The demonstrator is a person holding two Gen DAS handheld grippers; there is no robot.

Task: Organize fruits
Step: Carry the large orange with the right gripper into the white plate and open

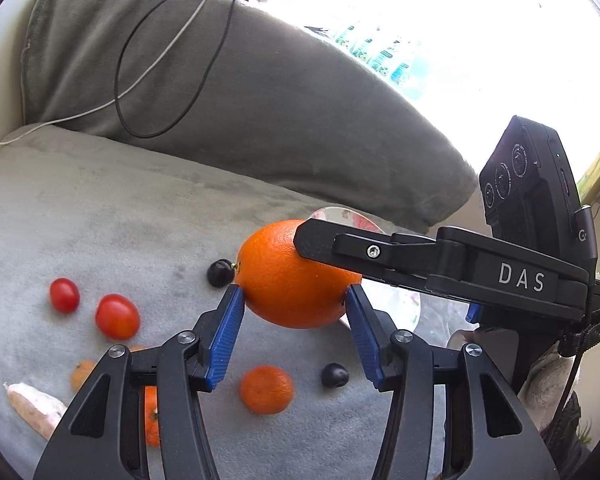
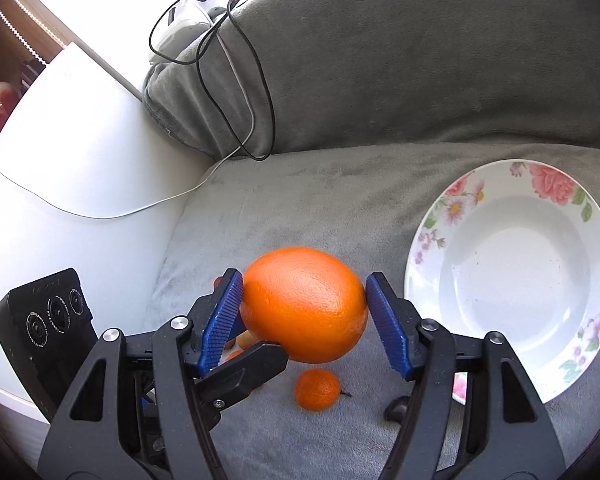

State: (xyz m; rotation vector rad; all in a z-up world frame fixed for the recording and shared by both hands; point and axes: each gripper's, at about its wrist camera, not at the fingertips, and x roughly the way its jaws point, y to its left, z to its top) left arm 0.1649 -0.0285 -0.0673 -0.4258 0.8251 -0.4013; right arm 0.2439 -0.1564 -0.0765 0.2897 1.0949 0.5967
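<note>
Orange between both tongs, above the cushion; plate to its right; mandarin beneath

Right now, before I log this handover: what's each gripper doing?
Left gripper: closed on the orange.
Right gripper: closed on the same orange.

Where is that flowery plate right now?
The flowered plate lies empty on the grey couch cushion, at the right in the right wrist view, just right of the big orange held between both grippers.
</note>
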